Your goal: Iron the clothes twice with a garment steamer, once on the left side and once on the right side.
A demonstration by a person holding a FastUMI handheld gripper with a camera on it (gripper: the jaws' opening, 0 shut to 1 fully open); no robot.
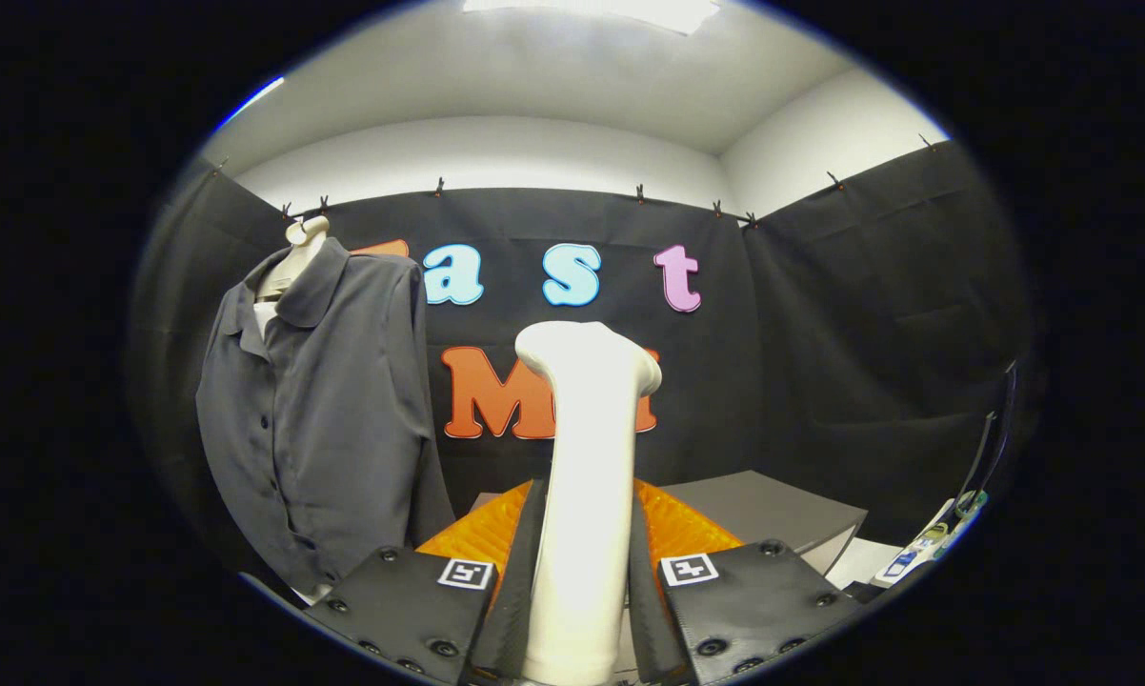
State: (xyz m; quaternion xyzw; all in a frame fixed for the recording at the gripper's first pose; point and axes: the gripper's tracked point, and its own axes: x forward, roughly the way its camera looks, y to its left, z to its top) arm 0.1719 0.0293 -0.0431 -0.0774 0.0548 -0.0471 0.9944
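In the gripper view, the gripper (582, 581) has its jaws clenched on the steamer (587, 476), both fingers pressing its white handle from either side. The steamer stands upright between them, its wider head at the top (the nozzle face cannot be made out from here). Left of the steamer and beyond the fingers, a grey shirt (320, 419) hangs buttoned on a mannequin (301, 243) against the booth wall, apart from the steamer. Right of the steamer, farther back, a grey desk (773, 510) shows.
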